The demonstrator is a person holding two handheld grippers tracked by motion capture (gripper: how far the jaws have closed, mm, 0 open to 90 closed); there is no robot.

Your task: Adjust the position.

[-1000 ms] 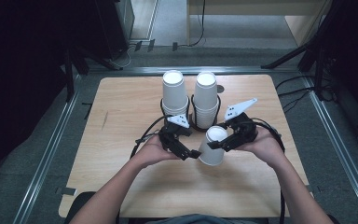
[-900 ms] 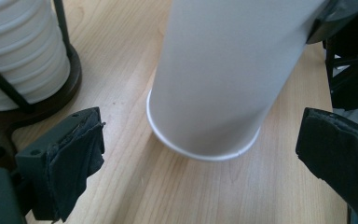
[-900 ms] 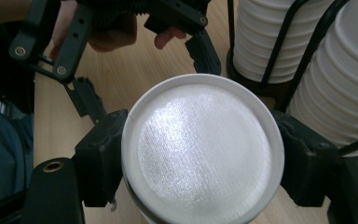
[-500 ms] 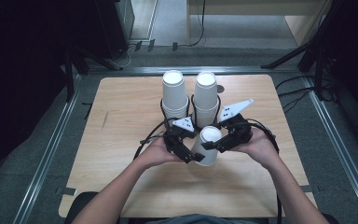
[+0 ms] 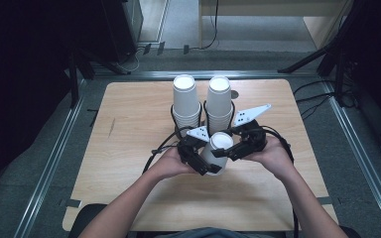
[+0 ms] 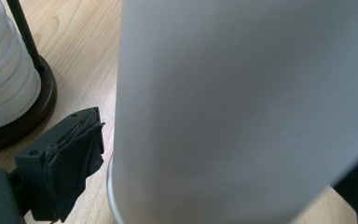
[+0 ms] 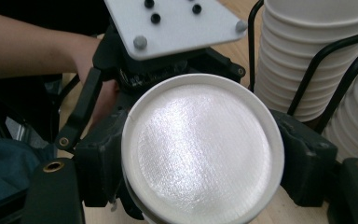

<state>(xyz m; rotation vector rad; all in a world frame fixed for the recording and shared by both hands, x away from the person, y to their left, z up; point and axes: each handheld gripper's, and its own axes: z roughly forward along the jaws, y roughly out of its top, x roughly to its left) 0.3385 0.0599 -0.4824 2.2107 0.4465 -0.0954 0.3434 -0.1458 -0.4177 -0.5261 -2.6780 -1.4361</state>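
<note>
No writing legible on white cup (image 5: 219,148). Right gripper (image 5: 233,150) clamps its top end; left gripper (image 5: 204,163), at 8 o'clock, grips the lower body, its far jaw cut off.

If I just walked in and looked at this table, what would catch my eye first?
Most likely the white paper cup, upside down near the middle of the wooden table, caught between the left gripper and the right gripper that a person holds. Just behind it stand two tall stacks of white cups in dark wire holders.
</note>
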